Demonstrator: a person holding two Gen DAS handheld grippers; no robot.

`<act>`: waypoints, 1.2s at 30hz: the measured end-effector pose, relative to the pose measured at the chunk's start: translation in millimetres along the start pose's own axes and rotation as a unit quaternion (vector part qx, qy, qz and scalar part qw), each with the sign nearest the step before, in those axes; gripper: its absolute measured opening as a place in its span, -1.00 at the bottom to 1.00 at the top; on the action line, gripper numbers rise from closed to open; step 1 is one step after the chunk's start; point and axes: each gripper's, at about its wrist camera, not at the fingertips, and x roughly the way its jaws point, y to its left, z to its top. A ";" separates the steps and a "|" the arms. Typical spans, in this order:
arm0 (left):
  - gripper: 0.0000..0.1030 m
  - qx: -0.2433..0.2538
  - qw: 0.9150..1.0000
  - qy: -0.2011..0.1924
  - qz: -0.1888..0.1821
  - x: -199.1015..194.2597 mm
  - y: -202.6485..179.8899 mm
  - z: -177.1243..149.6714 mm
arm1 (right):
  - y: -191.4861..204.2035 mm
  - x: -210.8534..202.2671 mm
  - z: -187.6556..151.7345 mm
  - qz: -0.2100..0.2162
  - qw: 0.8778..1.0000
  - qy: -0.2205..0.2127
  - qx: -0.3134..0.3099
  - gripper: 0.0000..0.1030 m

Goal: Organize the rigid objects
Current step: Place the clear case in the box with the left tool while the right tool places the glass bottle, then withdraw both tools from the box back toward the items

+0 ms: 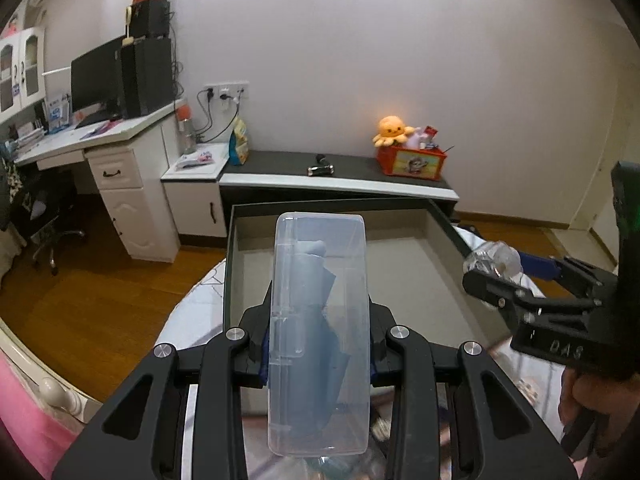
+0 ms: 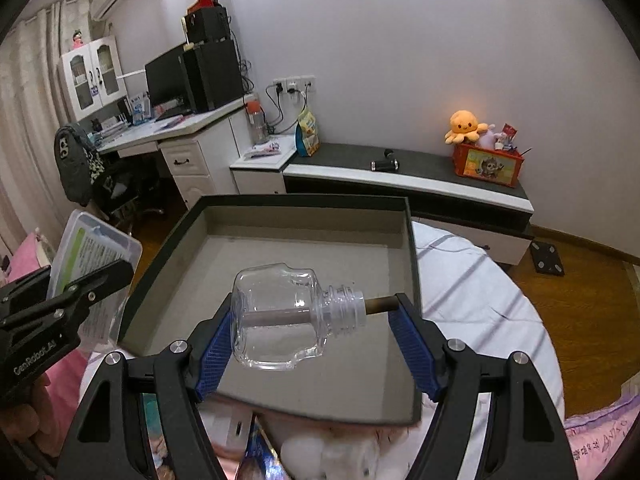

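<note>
The left tongs [image 1: 318, 344] are gripping a clear plastic case [image 1: 319, 332], a flat rectangle with rounded corners, and are holding it upright above the near edge of the tray [image 1: 404, 276]. The tray is a shallow, square-cornered box with dark walls and a matte grey floor, and it is lying on the bed [image 2: 472, 292]. The right tongs [image 2: 316, 344] are clamping a small glass bottle [image 2: 280, 316] sideways over the middle of the tray, one blue textured pad [image 2: 214, 356] pressing on its base and the other on the brown wick at its threaded neck. The bottle is transparent, smooth and squarish.
</note>
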 end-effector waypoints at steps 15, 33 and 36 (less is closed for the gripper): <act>0.99 0.000 0.998 0.021 0.057 33.8 2.1 2.6 | -2.6 39.8 -3.7 0.001 0.999 0.050 -0.008 0.64; 1.00 -0.025 0.996 -0.029 0.077 -75.8 20.5 -30.2 | -19.3 -83.7 -26.7 0.000 0.997 -0.051 0.058 1.00; 1.00 -0.029 0.996 -0.033 0.077 -92.6 20.8 -41.3 | -21.1 -101.6 -37.7 -0.007 0.996 -0.061 0.066 1.00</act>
